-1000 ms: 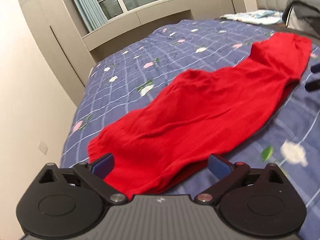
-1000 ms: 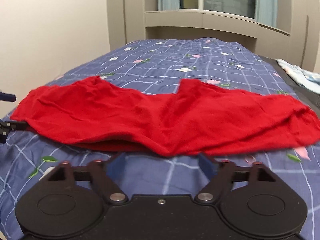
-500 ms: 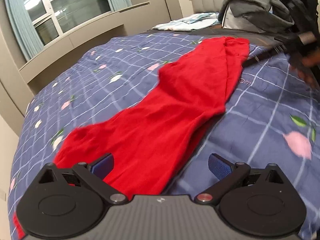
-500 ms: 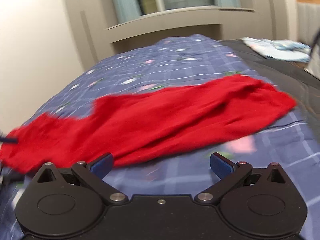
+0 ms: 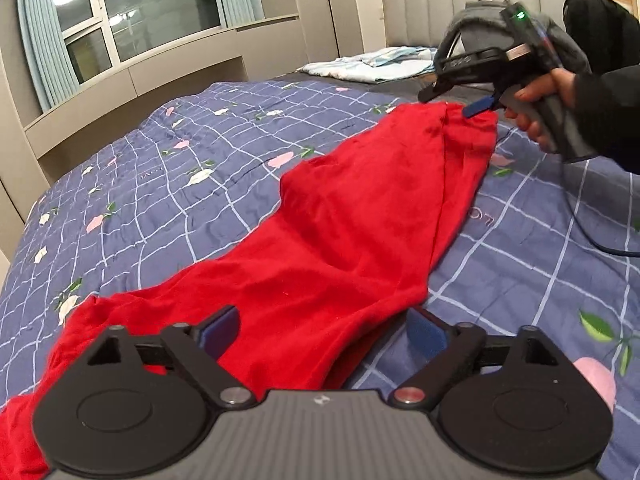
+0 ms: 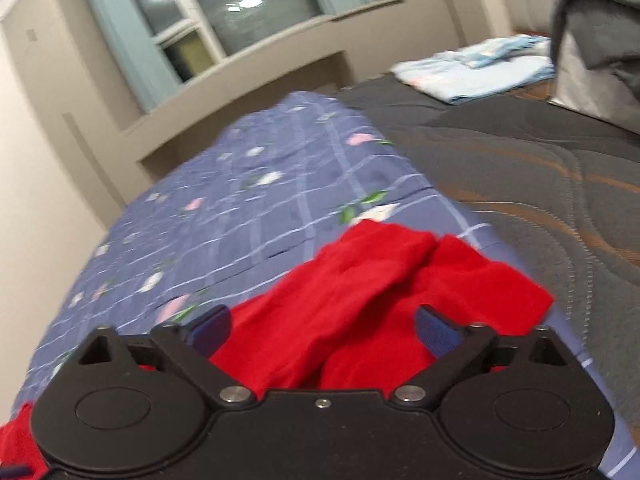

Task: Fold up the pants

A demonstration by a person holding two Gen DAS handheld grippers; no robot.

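Note:
Red pants (image 5: 340,240) lie stretched out along the blue flowered bedspread (image 5: 180,184). My left gripper (image 5: 320,328) is open over the near end of the pants, its blue pads on either side of the cloth. My right gripper (image 6: 324,328) is open just over the far end of the pants (image 6: 380,280). It also shows in the left wrist view (image 5: 476,108), held by a hand at the far end of the cloth.
A dark grey quilt (image 6: 520,168) covers the head half of the bed. Folded light blue cloth (image 5: 372,64) and a grey pile (image 6: 600,20) lie near the padded headboard (image 5: 460,12). A cable (image 5: 592,236) trails across the bedspread at right. A window (image 5: 140,12) is behind.
Both grippers have swung toward opposite ends of the pants. The right gripper moved from the side of the pants to their far end; the left closed in on the near end.

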